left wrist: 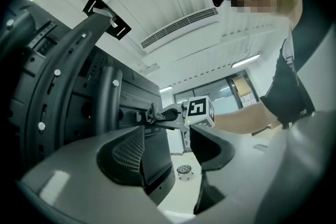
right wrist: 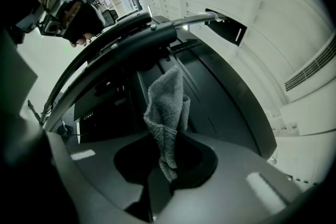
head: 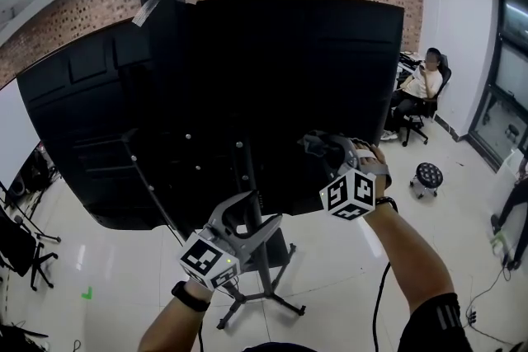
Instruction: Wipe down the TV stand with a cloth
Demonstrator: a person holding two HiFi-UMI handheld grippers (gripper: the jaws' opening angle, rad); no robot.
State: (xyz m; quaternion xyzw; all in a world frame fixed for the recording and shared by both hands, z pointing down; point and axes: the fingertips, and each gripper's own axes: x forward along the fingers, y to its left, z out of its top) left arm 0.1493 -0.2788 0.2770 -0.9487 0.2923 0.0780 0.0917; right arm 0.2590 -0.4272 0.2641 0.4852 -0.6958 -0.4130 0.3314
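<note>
The big black TV (head: 247,78) shows its back, mounted on a wheeled stand with a centre pole (head: 246,177) and splayed legs (head: 276,301). My right gripper (head: 318,148) is held up against the TV's lower back, shut on a grey cloth (head: 316,143). In the right gripper view the cloth (right wrist: 168,113) rises from the closed jaws of that gripper (right wrist: 165,165) towards a curved black bracket (right wrist: 121,44). My left gripper (head: 252,214) is open beside the pole, holding nothing. In the left gripper view its jaws (left wrist: 178,157) stand apart, beside the pole (left wrist: 110,102).
A person sits on an office chair (head: 421,95) at the back right, with a small round stool (head: 427,176) near them. Dark equipment on legs (head: 21,243) stands at the left edge. A cable (head: 379,301) trails over the glossy white floor.
</note>
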